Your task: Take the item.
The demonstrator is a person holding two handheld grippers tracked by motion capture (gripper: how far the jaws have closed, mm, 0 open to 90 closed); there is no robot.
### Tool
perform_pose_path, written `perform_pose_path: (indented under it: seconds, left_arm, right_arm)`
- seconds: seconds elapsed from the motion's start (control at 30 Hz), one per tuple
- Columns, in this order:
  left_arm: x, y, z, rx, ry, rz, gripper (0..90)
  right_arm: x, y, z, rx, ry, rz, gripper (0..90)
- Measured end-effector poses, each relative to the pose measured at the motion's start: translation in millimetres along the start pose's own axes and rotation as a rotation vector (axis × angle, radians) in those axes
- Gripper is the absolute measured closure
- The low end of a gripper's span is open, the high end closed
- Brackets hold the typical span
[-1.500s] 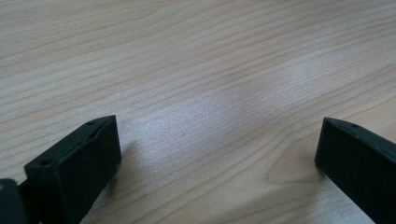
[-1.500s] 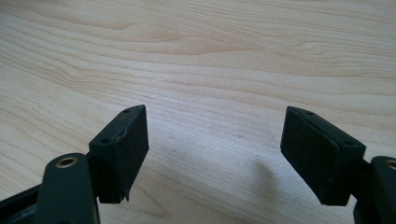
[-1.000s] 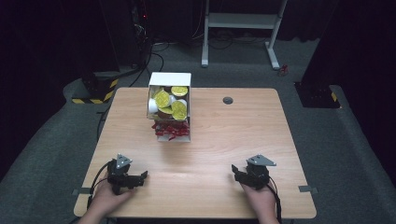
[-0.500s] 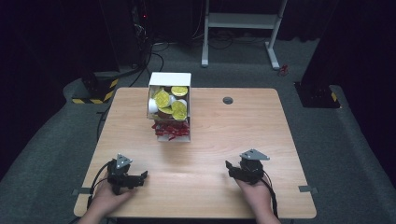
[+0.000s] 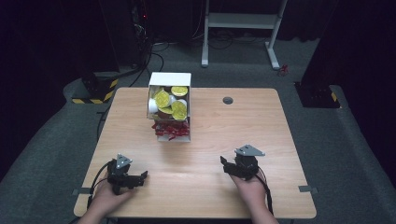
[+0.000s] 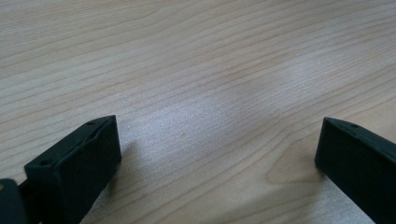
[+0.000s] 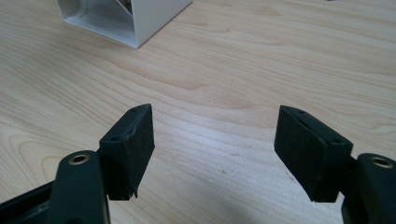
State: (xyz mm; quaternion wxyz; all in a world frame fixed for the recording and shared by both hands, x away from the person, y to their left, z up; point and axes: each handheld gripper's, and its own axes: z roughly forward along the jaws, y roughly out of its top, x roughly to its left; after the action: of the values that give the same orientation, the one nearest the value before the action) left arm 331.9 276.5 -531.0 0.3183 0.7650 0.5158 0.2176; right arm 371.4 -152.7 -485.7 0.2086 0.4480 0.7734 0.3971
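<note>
High view is showing a person sitting at a wooden desk (image 5: 280, 121) with a claw in each hand, both resting low near the front edge. At the back centre of the desk a white box (image 5: 169, 106) is standing open, tipped so its contents face the camera: yellow-lidded cups (image 5: 162, 98) are filling the upper part, and red wrapped pieces (image 5: 170, 129) are lying in the lower part. That placement is putting the goods within forward reach of either hand, with bare wood lying between.

The left claw (image 5: 138, 178) is lying near the front left corner, pointing right across the desk, well apart from the box. Seen along its own jaws, the left claw (image 6: 217, 149) is gaping wide over plain wood grain and gripping nothing, its pads sitting just above the surface.

The right claw (image 5: 227, 165) is pointing up-left toward the box, and seems to be the one readier to reach. In the right gripper view, the right claw (image 7: 212, 140) is also standing wide and empty, with a corner of the white box (image 7: 149, 16) sitting ahead and to the left of its jaws, still well apart. Both claws are probably being held spread so that either can close on a cup once it gets there.

A small dark grommet (image 5: 228, 100) is sitting in the desk right of the box.
</note>
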Motion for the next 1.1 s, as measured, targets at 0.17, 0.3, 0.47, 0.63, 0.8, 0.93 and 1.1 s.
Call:
perform_pose_path:
  seconds: [0.17, 0.3, 0.47, 0.63, 0.8, 0.93, 1.1]
  left_arm:
    - [0.0, 0.0, 0.0, 0.0, 0.0, 0.0, 0.6]
    - [-0.1, -0.1, 0.0, 0.0, -0.001, -0.001, 0.6]
    - [0.0, 0.0, 0.0, 0.0, 0.0, 0.0, 0.6]
    - [-0.1, 0.0, 0.0, 0.0, 0.0, 0.0, 0.6]
    - [0.0, 0.1, 0.0, 0.0, 0.0, 0.0, 0.6]
    - [0.0, 0.0, 0.0, 0.001, -0.001, -0.001, 0.6]
    - [-0.4, 0.3, 0.2, 0.003, 0.003, 0.0, 0.4]
  right_arm:
    - [4.4, 4.3, 1.9, -0.001, 0.013, -0.002, 29.9]
    - [8.3, 7.8, 5.3, 0.0, 0.011, -0.019, 30.1]
    - [12.3, 12.6, 9.5, -0.007, 0.027, -0.015, 31.9]
    - [17.5, 19.4, 11.1, -0.02, 0.03, -0.022, 32.3]
    - [21.7, 25.3, 12.9, -0.018, 0.043, -0.024, 32.4]
    - [24.3, 28.7, 13.3, -0.025, 0.052, -0.035, 33.5]
    - [27.6, 32.2, 16.0, -0.021, 0.043, -0.04, 35.9]
